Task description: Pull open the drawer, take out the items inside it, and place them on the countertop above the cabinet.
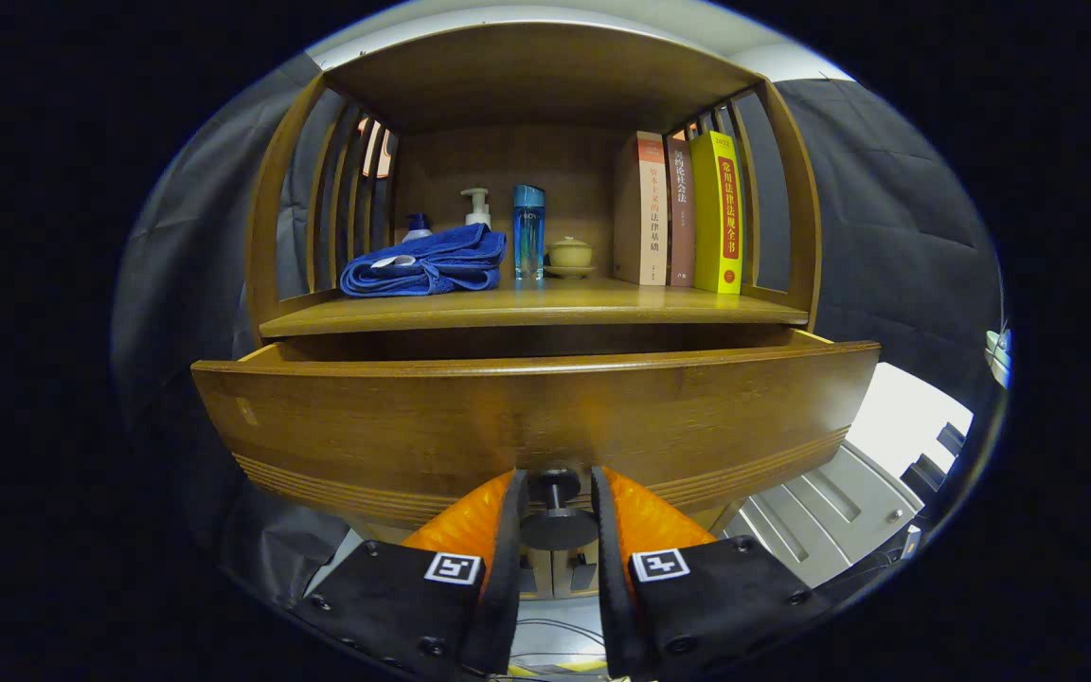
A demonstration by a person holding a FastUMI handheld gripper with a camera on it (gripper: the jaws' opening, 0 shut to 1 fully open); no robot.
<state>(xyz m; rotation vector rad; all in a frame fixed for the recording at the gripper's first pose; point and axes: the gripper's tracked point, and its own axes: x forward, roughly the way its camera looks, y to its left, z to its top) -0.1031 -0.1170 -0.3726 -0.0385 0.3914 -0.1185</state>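
Right now the gripper [555, 502] is closing its two fingers around the dark round knob [557, 516] on the drawer front, one finger on each side of the knob's stem, with the knob's disc sitting in the narrow gap between them; both fingers are looking pressed against it, so the gripper is nearly closed and clamping the knob. Just beyond the fingertips the wooden drawer [527, 417] is standing pulled out from the cabinet, its broad curved front facing the camera and its top edge sitting forward of the surface above; the inside of the drawer is hidden behind that front panel, so what is lying in it cannot be told. Above the drawer the bench [545, 305], the cabinet's flat wooden top, is carrying several things under a slatted wooden hutch [536, 85]. Toward the left a folded blue towel [424, 262] is lying, with a small blue-capped bottle [417, 225] and a white pump bottle [476, 206] standing behind it. Just beside the towel a tall blue bottle [527, 231] is standing upright, and next to it a small yellowish lidded cup [570, 256] is resting on a saucer. Further right three books are standing upright side by side: a beige book [642, 208], a brown book [681, 213] and a yellow book [718, 213] touching the slats
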